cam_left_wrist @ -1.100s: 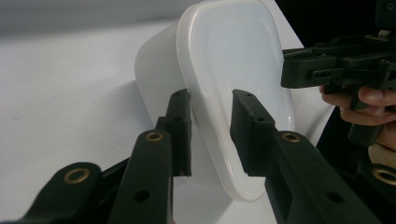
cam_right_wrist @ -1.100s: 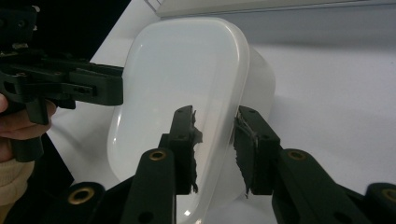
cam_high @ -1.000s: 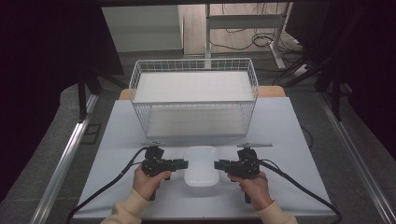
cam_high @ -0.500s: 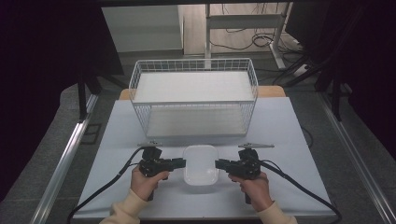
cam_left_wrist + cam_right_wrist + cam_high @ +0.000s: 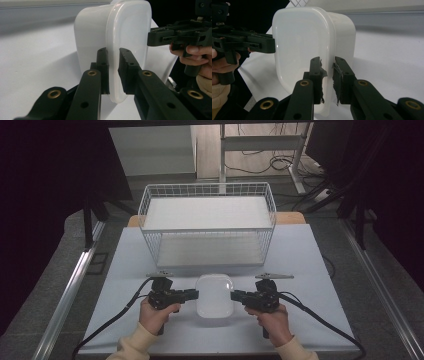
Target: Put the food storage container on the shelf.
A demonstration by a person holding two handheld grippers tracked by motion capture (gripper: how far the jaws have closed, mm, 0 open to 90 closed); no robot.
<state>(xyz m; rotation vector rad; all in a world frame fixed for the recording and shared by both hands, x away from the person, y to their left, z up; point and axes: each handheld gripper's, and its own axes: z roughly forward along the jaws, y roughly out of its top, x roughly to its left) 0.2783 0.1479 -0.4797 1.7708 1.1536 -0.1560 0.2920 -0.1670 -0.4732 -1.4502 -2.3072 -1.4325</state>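
Note:
A white lidded plastic container (image 5: 215, 295) sits between my two grippers at the front middle of the white table (image 5: 305, 250). My left gripper (image 5: 193, 295) is shut on the container's left rim, and my right gripper (image 5: 235, 296) is shut on its right rim. In the left gripper view the jaws (image 5: 113, 53) pinch the edge of the container (image 5: 100, 30), with the other gripper (image 5: 177, 35) beyond it. The right gripper view has its jaws (image 5: 327, 62) closed on the rim of the container (image 5: 299, 37), and the other gripper (image 5: 249, 43) is opposite.
A large white wire basket (image 5: 207, 227) stands just behind the container, across the back middle of the table. Cables trail from both grippers toward the table's front corners. Dark floor and metal rails flank the table.
Both grippers and the container between them have shifted a little away from the person, toward the basket. The grip on both rims is the same.

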